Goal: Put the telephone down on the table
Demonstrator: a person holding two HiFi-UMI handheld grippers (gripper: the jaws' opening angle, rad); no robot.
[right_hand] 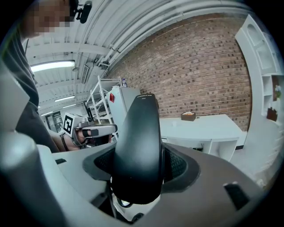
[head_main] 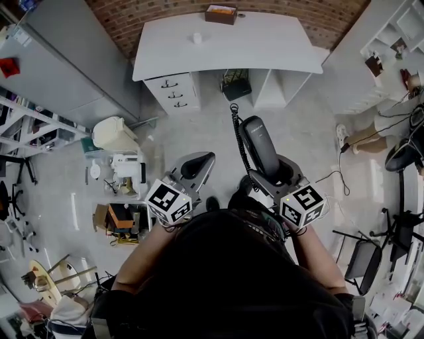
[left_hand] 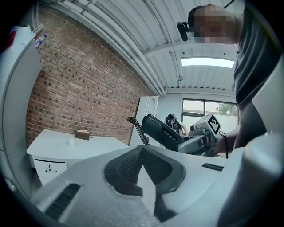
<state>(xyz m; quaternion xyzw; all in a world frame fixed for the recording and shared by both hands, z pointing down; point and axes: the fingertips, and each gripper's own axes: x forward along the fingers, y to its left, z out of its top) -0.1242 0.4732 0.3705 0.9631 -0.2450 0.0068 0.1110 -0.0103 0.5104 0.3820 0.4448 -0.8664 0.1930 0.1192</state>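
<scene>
Standing against brick wall (head_main: 132, 20): white table (head_main: 252, 43).

white table (head_main: 265, 46), curved front edge, set with its far edge against a brick wall (head_main: 159, 16). a drawer unit (head_main: 173, 93) is fitted under the left end. one brown box (head_main: 221, 14) is placed at the far edge, near the middle. one small white cylinder (head_main: 197, 38) is stood upright left of centre, apart from the box.

The telephone handset (head_main: 258, 144) sits in the right gripper (head_main: 274, 175), right of the left gripper (head_main: 197, 165). Far ahead stands the table (head_main: 265, 53), a box (head_main: 220, 13) on its far edge.
</scene>
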